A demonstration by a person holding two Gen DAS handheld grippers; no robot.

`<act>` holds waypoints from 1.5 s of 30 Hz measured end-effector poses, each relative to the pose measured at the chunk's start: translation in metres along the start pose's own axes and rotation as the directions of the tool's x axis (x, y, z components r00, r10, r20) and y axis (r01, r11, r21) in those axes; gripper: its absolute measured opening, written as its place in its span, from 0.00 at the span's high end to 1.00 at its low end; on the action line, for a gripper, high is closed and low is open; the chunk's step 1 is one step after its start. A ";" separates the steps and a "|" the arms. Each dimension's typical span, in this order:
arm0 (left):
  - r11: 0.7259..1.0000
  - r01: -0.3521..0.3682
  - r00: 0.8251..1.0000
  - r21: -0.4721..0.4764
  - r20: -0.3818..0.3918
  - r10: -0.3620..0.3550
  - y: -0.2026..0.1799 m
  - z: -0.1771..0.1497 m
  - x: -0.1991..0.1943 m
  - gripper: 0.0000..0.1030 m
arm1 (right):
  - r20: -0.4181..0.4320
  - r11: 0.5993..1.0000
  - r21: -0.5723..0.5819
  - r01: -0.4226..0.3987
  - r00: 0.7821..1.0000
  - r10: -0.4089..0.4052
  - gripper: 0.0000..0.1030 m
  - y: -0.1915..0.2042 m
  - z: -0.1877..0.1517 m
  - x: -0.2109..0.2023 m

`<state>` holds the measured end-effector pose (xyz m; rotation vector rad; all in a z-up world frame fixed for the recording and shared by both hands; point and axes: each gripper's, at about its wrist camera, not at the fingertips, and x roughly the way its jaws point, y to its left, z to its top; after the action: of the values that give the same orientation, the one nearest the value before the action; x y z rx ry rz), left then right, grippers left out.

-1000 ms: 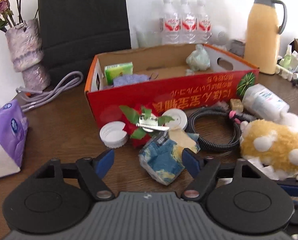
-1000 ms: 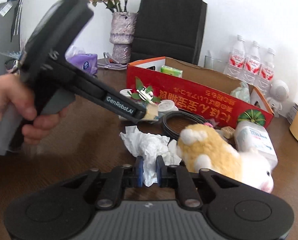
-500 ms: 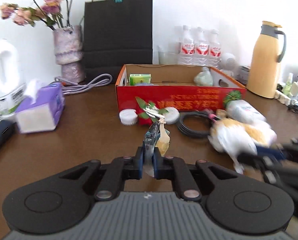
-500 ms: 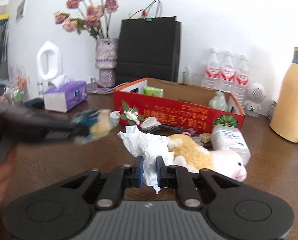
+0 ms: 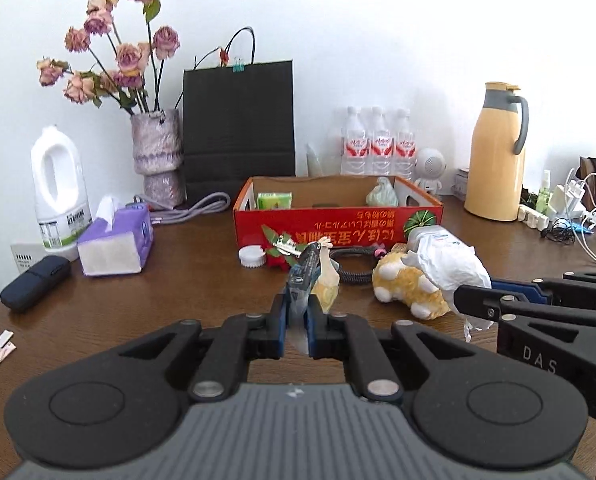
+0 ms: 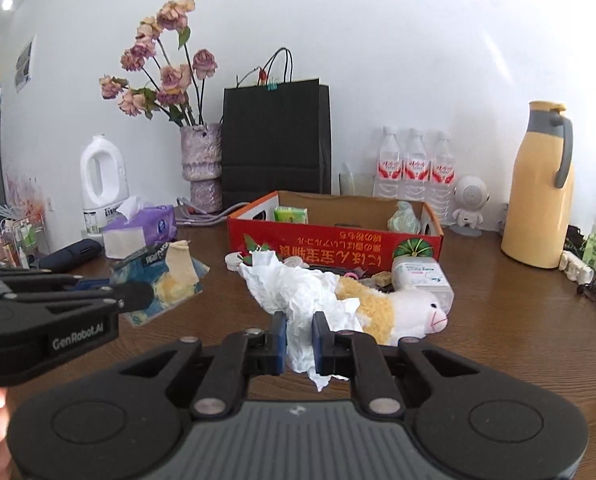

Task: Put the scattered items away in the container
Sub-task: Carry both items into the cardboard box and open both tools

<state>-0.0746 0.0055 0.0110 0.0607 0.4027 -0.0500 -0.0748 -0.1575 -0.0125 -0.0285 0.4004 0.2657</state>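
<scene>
Left wrist view: the left gripper [image 5: 296, 320], its jaws just closed, pinches a blue-and-cream crumpled packet [image 5: 313, 276] above the brown wooden counter [image 5: 138, 304]; the red cardboard box [image 5: 337, 226] sits at twelve o'clock.

Right wrist view: the right gripper [image 6: 299, 340] clamps crumpled white tissue paper [image 6: 298, 292], box at twelve o'clock.

My left claw [image 5: 296, 318] pinched a blue-and-cream wrapper [image 5: 311, 274]; my right claw [image 6: 299, 344] pinched crumpled white tissue [image 6: 298, 292]. The open red cardboard box [image 5: 337, 229] sat on the bench [image 5: 138, 300], plush sheep [image 6: 393, 306] lying before it.
</scene>
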 end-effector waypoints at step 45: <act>0.999 0.044 0.881 -0.010 -0.472 -0.044 -0.014 0.219 0.461 0.73 | -0.649 0.998 0.036 0.051 0.760 -0.015 0.70 -0.143 0.193 0.477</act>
<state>0.4337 -0.0408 0.0304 0.0649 0.8955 -0.0807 0.4589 -0.1606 -0.0234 -0.0785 1.1077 0.2030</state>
